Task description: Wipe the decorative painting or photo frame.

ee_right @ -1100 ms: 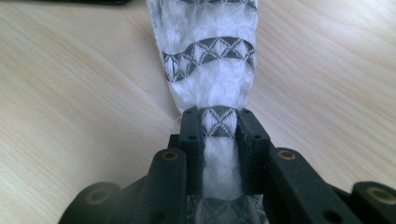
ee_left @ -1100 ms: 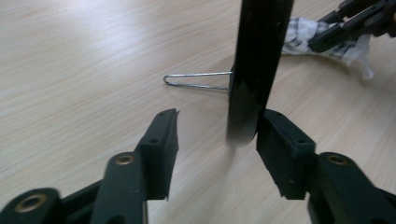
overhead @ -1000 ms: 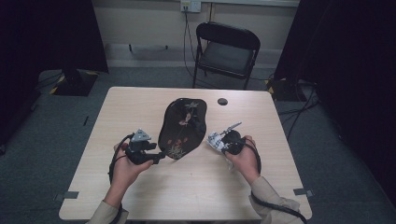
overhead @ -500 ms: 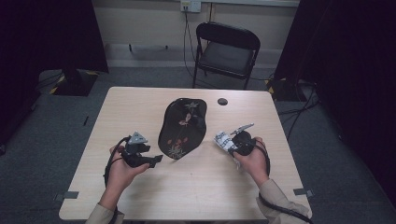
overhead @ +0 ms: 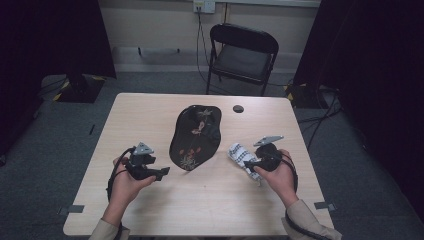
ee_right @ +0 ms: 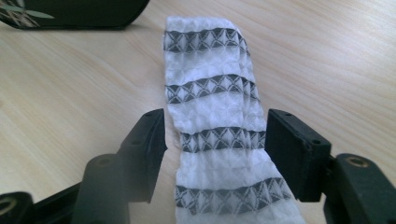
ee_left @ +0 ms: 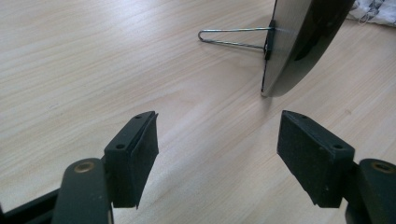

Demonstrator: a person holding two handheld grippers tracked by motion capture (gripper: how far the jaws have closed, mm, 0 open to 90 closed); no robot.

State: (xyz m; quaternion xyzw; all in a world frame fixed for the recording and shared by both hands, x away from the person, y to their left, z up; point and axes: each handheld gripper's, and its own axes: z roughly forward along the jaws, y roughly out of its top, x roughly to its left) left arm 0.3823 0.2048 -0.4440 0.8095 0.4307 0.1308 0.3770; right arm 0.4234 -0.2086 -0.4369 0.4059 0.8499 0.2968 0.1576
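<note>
— Start from the cloth (ee_right: 215,126): where do we have it?

— We have the white cloth with dark patterned bands lying flat on the table (overhead: 200,210), a folded strip just to the right of the black lacquered tray (overhead: 195,136) and apart from it. In the right gripper view its long axis runs straight away from us, along the line of the jaws.

— And the right gripper (overhead: 248,163)?

— Its jaws have just been opening. They stand partly apart, one on each side of the strip near its close end, and we see a sliver of gap at each pad — so we judge nothing is gripped; the cloth simply lies between them.

— Which hand is nearer for the next move?

— The right, plainly. Our left gripper (overhead: 164,171) sits on the far side of the tray, well apart from the cloth. Its jaws have also just been opening, stand wide and hold nothing; ahead of them we see the tray's edge and a wire clip handle (ee_left: 233,37) on the bare wood.

— So the cloth's lie decides it?

— We think so: the strip is in line with the right jaws, so they span its short width.
</note>
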